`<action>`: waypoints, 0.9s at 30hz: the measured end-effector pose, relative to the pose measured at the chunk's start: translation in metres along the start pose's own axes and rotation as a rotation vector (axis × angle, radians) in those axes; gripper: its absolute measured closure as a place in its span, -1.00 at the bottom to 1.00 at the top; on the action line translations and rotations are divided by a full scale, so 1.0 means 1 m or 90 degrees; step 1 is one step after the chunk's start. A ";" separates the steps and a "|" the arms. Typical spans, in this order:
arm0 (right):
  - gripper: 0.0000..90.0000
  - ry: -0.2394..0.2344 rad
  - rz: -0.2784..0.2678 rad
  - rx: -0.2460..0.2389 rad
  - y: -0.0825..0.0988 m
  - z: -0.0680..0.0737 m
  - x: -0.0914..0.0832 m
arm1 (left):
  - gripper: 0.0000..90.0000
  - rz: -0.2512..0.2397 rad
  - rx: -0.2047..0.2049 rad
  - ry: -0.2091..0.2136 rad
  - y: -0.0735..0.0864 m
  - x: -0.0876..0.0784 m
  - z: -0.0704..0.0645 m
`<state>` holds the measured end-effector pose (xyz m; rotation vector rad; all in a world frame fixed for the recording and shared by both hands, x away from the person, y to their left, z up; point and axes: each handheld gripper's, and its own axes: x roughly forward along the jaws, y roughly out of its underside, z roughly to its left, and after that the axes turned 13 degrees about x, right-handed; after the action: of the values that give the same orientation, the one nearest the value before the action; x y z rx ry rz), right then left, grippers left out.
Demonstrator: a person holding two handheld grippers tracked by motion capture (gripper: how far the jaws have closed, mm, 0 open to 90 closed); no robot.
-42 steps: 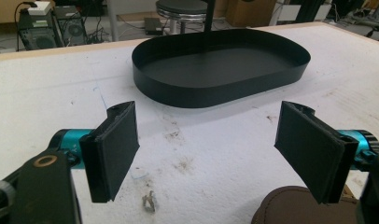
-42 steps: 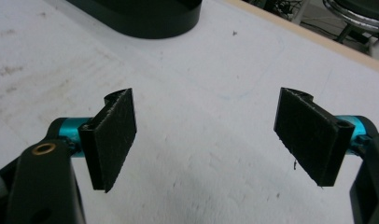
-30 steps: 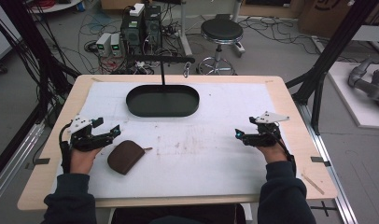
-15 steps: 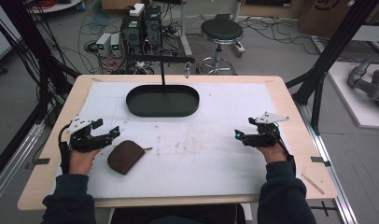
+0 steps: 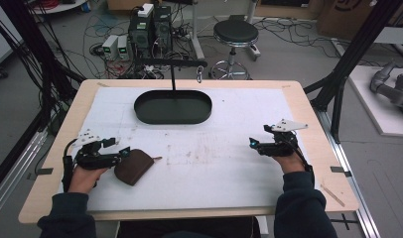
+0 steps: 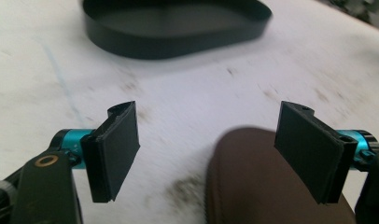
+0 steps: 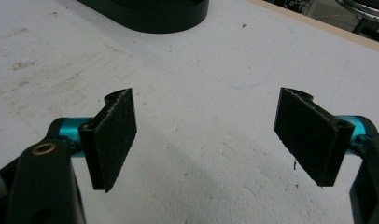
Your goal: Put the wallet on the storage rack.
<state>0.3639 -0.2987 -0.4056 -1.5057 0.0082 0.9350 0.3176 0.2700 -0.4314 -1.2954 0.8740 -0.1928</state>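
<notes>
A brown zippered pouch (image 5: pixel 134 166) lies flat on the white table cover at the front left. My left gripper (image 5: pixel 121 149) hovers just left of it, open; in the left gripper view the pouch (image 6: pixel 267 186) sits low between the jaws, nearer the right one, and my left gripper (image 6: pixel 215 151) holds nothing. My right gripper (image 5: pixel 253 144) stands open over bare cover at the right, and in the right gripper view my right gripper (image 7: pixel 211 140) has only the stained white surface between its pads.
A black oval tray (image 5: pixel 173 107) sits at the back centre, with a thin black post and crossbar (image 5: pixel 172 67) rising behind it. The tray (image 6: pixel 173 25) lies ahead of the left gripper. Wooden table edges (image 5: pixel 313 129) frame the white cover.
My left gripper has shifted slightly toward the pouch. The right gripper has barely moved.
</notes>
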 end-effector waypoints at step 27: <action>-0.50 -0.003 0.002 0.001 0.000 0.001 -0.001 | -0.50 0.106 -0.070 0.174 0.013 0.013 -0.010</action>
<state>0.3628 -0.2982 -0.4047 -1.5021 0.0084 0.9405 0.3152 0.2595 -0.4492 -1.3099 1.2347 -0.1950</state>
